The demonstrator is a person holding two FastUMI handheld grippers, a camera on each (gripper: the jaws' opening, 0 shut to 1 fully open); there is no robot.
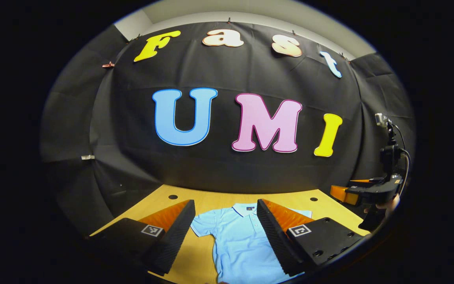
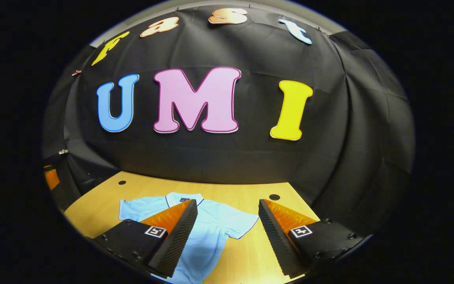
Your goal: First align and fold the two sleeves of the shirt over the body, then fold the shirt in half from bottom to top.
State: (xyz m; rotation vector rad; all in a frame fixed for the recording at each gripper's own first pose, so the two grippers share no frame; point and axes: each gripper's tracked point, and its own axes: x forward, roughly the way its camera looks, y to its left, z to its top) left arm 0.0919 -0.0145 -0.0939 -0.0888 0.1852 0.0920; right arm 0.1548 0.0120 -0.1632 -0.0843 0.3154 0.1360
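Observation:
A light blue polo shirt [image 1: 237, 240] lies flat on the wooden table [image 1: 211, 199], collar toward the far wall, both short sleeves spread out. My left gripper [image 1: 226, 205] hovers open above it, its fingers framing the collar and the left sleeve [image 1: 201, 227]. The right gripper view shows the shirt [image 2: 215, 225] lower left, its right sleeve [image 2: 239, 227] between the fingers of my right gripper [image 2: 227, 205], which is open and holds nothing. The right gripper [image 1: 363, 193], held by a hand, also appears at the far right of the left gripper view.
The table [image 2: 250, 193] has small dark holes [image 2: 274, 197] near its far corners. Black cloth walls close off the back and sides. Bare wood lies to the right of the shirt.

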